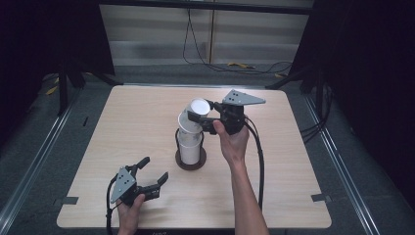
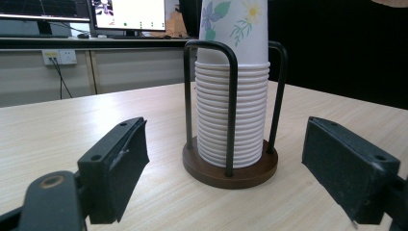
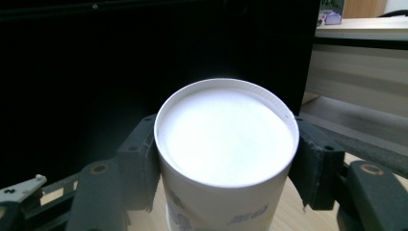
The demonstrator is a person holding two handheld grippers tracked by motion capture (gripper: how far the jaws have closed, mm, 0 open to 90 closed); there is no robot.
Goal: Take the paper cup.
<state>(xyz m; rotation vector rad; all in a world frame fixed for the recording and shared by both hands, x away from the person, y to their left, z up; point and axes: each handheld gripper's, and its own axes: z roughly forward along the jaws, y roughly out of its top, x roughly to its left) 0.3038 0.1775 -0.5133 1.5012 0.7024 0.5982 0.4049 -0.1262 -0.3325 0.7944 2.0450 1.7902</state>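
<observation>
A stack of upturned white paper cups (image 1: 191,149) stands in a black wire holder on a round wooden base (image 1: 191,165) at mid-table. My right gripper (image 1: 203,117) is shut on the top paper cup (image 1: 198,106), which is tilted over the stack. In the right gripper view the cup's white bottom (image 3: 225,134) faces the camera, with both pads (image 3: 312,166) pressed on its sides. Whether its rim is free of the stack I cannot tell. My left gripper (image 1: 154,169) rests open at the front left. It points at the stack (image 2: 250,115) and holder base (image 2: 231,174), with nothing between its jaws.
The light wooden table (image 1: 293,171) has bare room all around the holder. Cables (image 1: 257,152) trail from the right gripper toward the front edge. Dark curtains and a grey floor surround the table. A desk with monitors (image 2: 130,14) stands beyond the far edge.
</observation>
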